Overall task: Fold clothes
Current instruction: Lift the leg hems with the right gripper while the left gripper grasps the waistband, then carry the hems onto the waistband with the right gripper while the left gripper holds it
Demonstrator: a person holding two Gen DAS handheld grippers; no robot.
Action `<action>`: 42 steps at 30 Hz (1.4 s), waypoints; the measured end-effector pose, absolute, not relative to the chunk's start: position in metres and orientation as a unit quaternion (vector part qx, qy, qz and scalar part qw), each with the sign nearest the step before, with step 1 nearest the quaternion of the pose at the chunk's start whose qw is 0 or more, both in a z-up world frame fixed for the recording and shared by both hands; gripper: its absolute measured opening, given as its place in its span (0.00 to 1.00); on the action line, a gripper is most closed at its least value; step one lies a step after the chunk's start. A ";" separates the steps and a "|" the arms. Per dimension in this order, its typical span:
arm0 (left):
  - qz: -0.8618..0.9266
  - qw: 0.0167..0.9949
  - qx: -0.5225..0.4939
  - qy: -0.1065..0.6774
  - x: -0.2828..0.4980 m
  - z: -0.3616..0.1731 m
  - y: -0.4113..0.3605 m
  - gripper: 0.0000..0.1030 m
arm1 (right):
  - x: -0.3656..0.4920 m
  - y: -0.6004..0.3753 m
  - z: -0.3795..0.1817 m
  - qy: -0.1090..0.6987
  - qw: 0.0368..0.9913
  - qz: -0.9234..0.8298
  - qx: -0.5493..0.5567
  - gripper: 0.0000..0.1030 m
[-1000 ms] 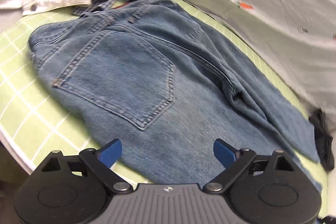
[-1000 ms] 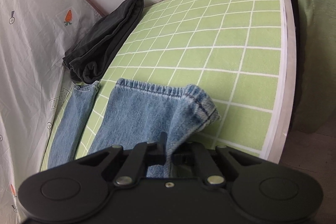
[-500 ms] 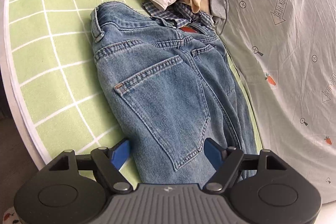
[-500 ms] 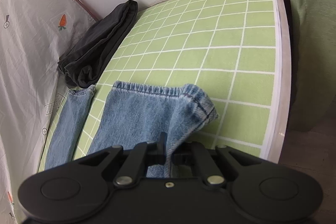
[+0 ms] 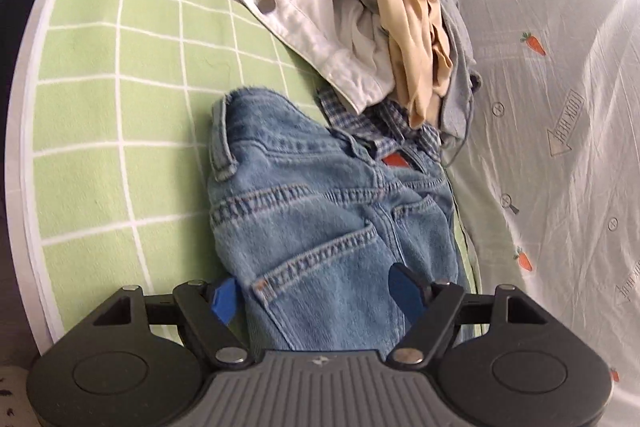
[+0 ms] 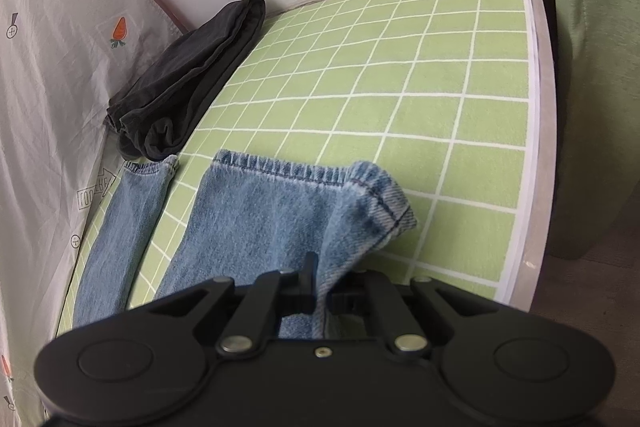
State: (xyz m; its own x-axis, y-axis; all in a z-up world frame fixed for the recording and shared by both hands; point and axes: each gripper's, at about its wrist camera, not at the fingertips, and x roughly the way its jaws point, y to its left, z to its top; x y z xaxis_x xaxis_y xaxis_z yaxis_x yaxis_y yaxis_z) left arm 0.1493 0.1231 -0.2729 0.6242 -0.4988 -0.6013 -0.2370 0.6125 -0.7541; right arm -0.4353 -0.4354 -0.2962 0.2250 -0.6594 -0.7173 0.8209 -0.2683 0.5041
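Note:
Blue jeans point(image 5: 320, 219) lie back pockets up on a green checked mat point(image 5: 108, 107). My left gripper point(image 5: 316, 297) is open, its blue fingertips point(image 5: 226, 297) straddling the seat of the jeans just below the back pocket. In the right wrist view the two leg hems of the jeans point(image 6: 280, 203) lie on the mat point(image 6: 400, 87). My right gripper point(image 6: 320, 287) is shut on the edge of the nearer leg close to the hem, which is pinched up into a fold.
A pile of unfolded clothes point(image 5: 380, 27), white, grey, beige and checked, overlaps the waistband. A folded black garment point(image 6: 192, 75) lies by the wall past the hems. A carrot-print sheet point(image 5: 560, 107) borders the mat. The mat's edge point(image 6: 536, 147) drops off at right.
The left gripper moved along the jeans toward the waistband, so waistband and clothes pile now fill its view. The right gripper keeps its hold on the leg, barely shifting.

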 end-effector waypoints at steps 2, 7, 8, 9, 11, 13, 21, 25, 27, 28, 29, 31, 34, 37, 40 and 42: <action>-0.096 0.786 -0.435 0.428 0.160 -0.275 0.128 0.74 | -0.436 -0.435 -0.297 0.077 0.600 -0.617 0.503 0.03; -0.112 0.797 -0.416 0.424 0.177 -0.276 0.123 0.74 | -0.439 -0.435 -0.300 0.061 0.595 -0.617 0.512 0.03; -0.109 0.795 -0.424 0.420 0.179 -0.278 0.122 0.74 | -0.439 -0.434 -0.300 0.059 0.593 -0.617 0.513 0.03; -0.105 0.791 -0.435 0.417 0.178 -0.280 0.123 0.74 | -0.439 -0.435 -0.300 0.059 0.592 -0.618 0.514 0.03; -0.094 0.787 -0.445 0.416 0.178 -0.282 0.126 0.62 | -0.438 -0.435 -0.299 0.061 0.591 -0.619 0.514 0.03; -0.071 0.793 -0.419 0.437 0.178 -0.284 0.125 0.17 | -0.438 -0.436 -0.298 0.066 0.591 -0.619 0.513 0.03; -0.064 0.826 -0.350 0.437 0.164 -0.260 0.123 0.16 | -0.441 -0.432 -0.292 0.091 0.578 -0.632 0.508 0.04; -0.062 0.841 -0.317 0.434 0.155 -0.242 0.125 0.16 | -0.459 -0.419 -0.289 0.061 0.569 -0.631 0.524 0.04; -0.060 0.846 -0.303 0.434 0.148 -0.232 0.129 0.16 | -0.465 -0.412 -0.283 0.062 0.571 -0.634 0.518 0.04; -0.058 0.847 -0.301 0.434 0.143 -0.227 0.132 0.16 | -0.468 -0.408 -0.280 0.062 0.572 -0.635 0.515 0.04; -0.055 0.848 -0.298 0.434 0.138 -0.222 0.136 0.16 | -0.474 -0.405 -0.277 0.056 0.570 -0.636 0.517 0.04; -0.051 0.850 -0.294 0.435 0.128 -0.212 0.142 0.16 | -0.486 -0.398 -0.271 0.047 0.565 -0.638 0.521 0.04; -0.041 0.852 -0.287 0.435 0.110 -0.193 0.153 0.16 | -0.504 -0.389 -0.260 0.048 0.561 -0.646 0.516 0.04; -0.025 0.857 -0.275 0.436 0.089 -0.172 0.163 0.16 | -0.512 -0.388 -0.246 0.064 0.574 -0.646 0.498 0.04; -0.014 0.853 -0.280 0.440 0.082 -0.158 0.162 0.16 | -0.505 -0.399 -0.233 0.083 0.597 -0.640 0.477 0.04; -0.013 0.849 -0.300 0.436 0.084 -0.153 0.159 0.16 | -0.495 -0.410 -0.226 0.081 0.610 -0.632 0.472 0.04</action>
